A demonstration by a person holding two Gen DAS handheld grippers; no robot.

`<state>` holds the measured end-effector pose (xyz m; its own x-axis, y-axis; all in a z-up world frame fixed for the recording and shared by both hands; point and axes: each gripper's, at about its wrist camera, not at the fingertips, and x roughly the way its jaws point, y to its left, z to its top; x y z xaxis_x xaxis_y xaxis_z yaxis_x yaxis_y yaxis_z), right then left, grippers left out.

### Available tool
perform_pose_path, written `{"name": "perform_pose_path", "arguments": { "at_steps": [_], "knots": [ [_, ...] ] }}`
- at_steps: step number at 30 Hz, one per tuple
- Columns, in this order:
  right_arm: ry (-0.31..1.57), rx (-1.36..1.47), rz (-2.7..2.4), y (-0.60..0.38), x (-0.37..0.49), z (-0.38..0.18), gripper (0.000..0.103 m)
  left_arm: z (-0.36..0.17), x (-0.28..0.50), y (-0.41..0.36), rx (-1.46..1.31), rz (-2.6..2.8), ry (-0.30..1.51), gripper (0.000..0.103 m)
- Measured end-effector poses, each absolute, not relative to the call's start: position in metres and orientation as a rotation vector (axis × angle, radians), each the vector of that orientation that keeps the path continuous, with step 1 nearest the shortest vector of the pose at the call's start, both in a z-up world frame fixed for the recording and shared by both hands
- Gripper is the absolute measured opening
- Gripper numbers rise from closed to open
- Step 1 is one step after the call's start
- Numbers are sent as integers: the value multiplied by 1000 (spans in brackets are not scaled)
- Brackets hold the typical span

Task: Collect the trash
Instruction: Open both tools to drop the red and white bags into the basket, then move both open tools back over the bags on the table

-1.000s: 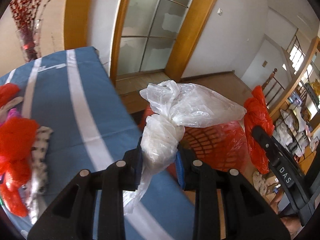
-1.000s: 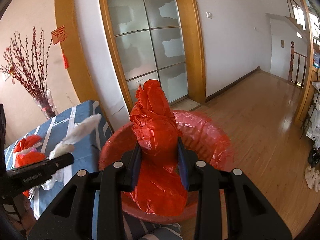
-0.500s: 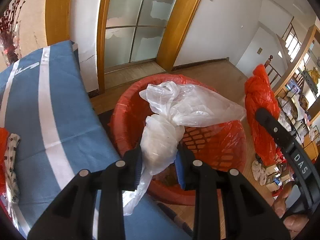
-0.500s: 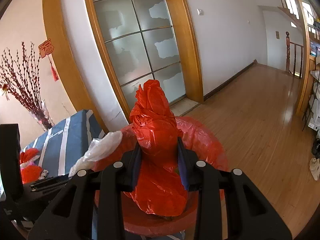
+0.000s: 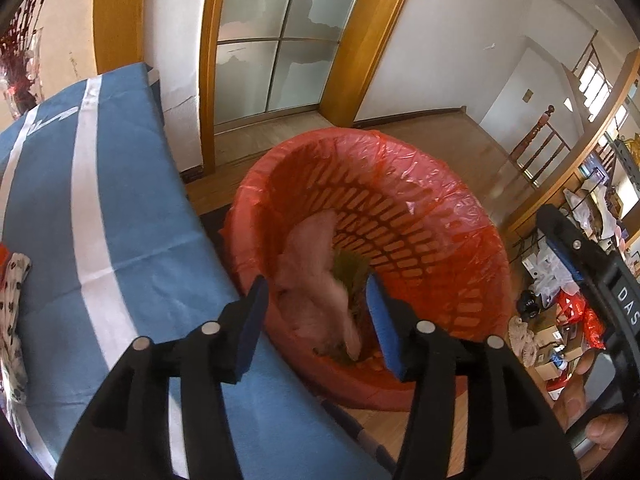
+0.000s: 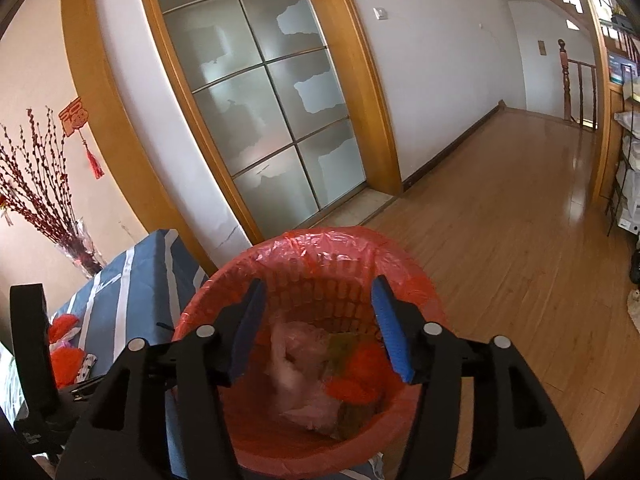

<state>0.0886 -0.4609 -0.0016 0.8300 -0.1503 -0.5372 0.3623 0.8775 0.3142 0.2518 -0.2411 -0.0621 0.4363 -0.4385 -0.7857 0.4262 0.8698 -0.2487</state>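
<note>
In the left wrist view, the crumpled white thin plastic bag (image 5: 316,276) lies blurred inside the round red plastic basket with lattice walls (image 5: 404,216), which has a shiny red film liner. The left gripper (image 5: 316,320) has just been opening; its blue pads stand apart above the bag and grip nothing. The basket stands beside the blue cloth with white stripes (image 5: 100,216). In the right wrist view, the crumpled red plastic bag (image 6: 360,376) lies in the basket next to the white one, below the right gripper (image 6: 320,324), which also has just opened and is empty.
</note>
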Motion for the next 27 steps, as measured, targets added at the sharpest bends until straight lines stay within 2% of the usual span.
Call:
{"name": "perform_pose_path", "arguments": {
  "at_steps": [8, 13, 19, 27],
  "knots": [
    [529, 397, -304, -457, 82, -2, 66, -55, 239, -207, -5, -463, 941, 65],
    [531, 372, -290, -448, 82, -1, 77, -48, 229, -172, -23, -400, 903, 82],
    [539, 335, -248, -425, 84, 3, 85, -36, 217, -127, -35, -317, 850, 90],
    [547, 258, -144, -372, 93, 10, 86, -19, 201, -53, -100, -187, 788, 94]
  ]
}}
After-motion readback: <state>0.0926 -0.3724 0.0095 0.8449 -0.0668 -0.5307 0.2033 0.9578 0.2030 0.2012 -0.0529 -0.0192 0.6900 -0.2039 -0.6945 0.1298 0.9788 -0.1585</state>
